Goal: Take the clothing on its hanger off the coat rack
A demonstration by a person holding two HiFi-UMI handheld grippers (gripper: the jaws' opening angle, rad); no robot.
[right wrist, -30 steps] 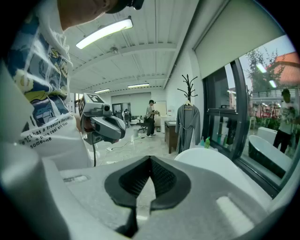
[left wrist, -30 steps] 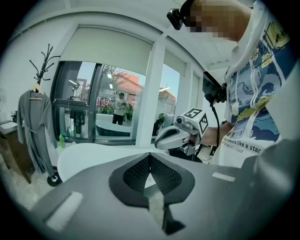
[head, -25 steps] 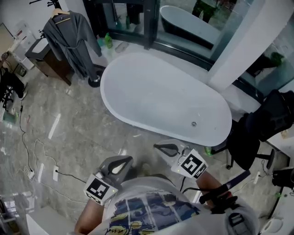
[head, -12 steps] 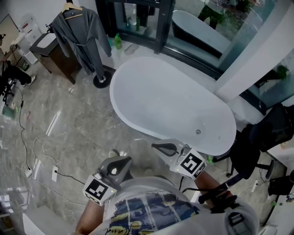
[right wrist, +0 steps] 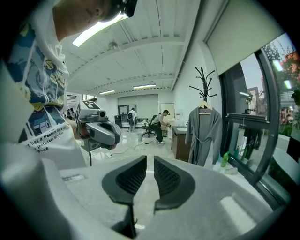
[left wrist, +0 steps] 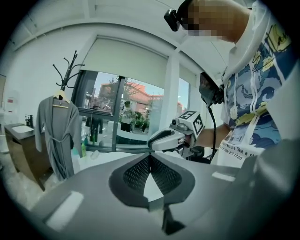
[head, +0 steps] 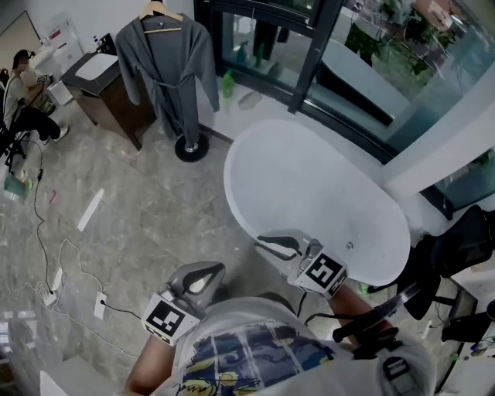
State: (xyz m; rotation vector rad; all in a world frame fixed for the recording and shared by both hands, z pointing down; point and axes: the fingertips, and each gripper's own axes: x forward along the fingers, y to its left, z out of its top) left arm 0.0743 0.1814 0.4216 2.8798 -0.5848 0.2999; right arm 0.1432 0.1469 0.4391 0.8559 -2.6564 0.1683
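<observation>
Marble floor (head: 131, 224); grey robe (head: 166, 69) on rack (head: 190, 149); left hand-held gripper (left wrist: 149, 159) closed; right hand-held gripper (right wrist: 150, 161) just opening, empty.

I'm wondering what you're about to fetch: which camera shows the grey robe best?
The head view: the grey robe is largest there, with hanger, belt and the coat rack's round base plain. Both gripper views show it smaller, front-on, under the rack's branches.
</observation>
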